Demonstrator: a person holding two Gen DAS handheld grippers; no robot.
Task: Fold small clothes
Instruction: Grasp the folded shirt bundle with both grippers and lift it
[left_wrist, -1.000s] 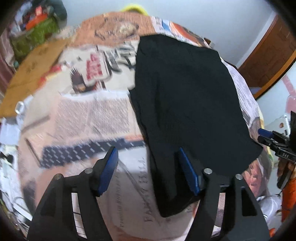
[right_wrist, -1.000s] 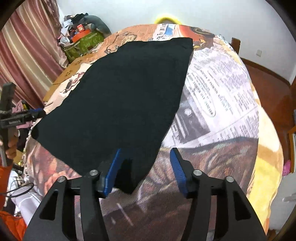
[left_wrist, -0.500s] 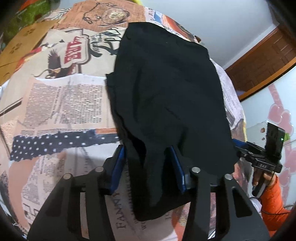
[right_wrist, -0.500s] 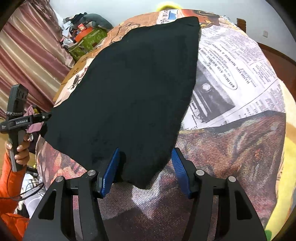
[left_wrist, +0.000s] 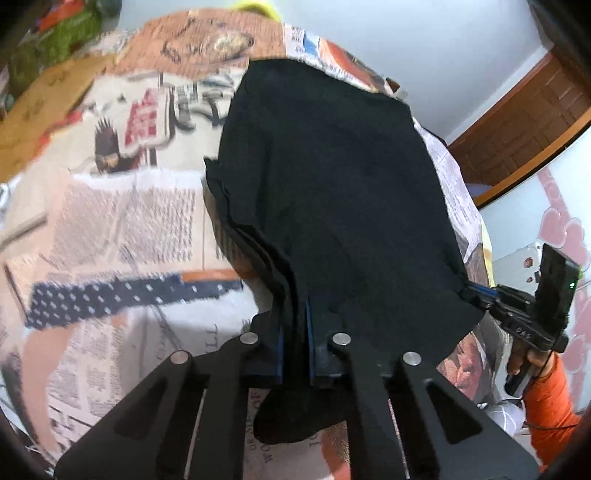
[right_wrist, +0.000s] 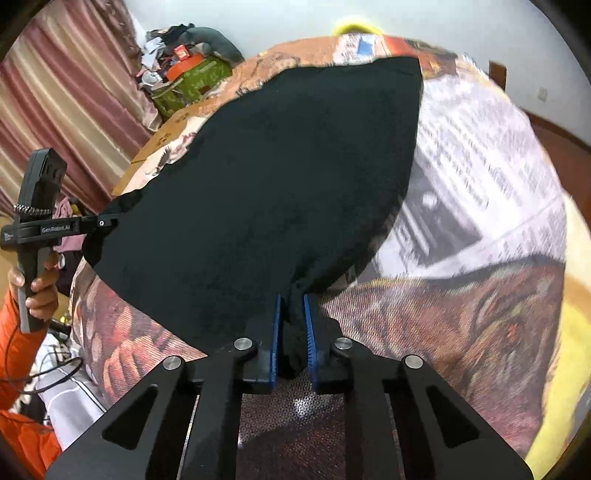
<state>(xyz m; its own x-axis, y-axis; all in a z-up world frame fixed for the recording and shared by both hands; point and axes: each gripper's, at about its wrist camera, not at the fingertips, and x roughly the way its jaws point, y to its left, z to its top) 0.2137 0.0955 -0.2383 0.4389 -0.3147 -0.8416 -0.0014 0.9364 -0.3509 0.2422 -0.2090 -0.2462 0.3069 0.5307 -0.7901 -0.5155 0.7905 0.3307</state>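
both near corners pinched, fold about to begin

your left gripper (left_wrist: 294, 338) and right gripper (right_wrist: 291, 328) each clamp 1 near corner of the black garment (left_wrist: 332, 192), which lies on the newsprint-pattern cover (right_wrist: 480, 192), long axis running away from you. next, i judge, you lift both corners evenly and carry them toward the far edge.

a lived-in room of a home. striped pink curtains (right_wrist: 70, 107) and a heap of household clutter (right_wrist: 184, 70) sit far left of the right claw. a wooden door (left_wrist: 524, 125) stands right of the left claw.
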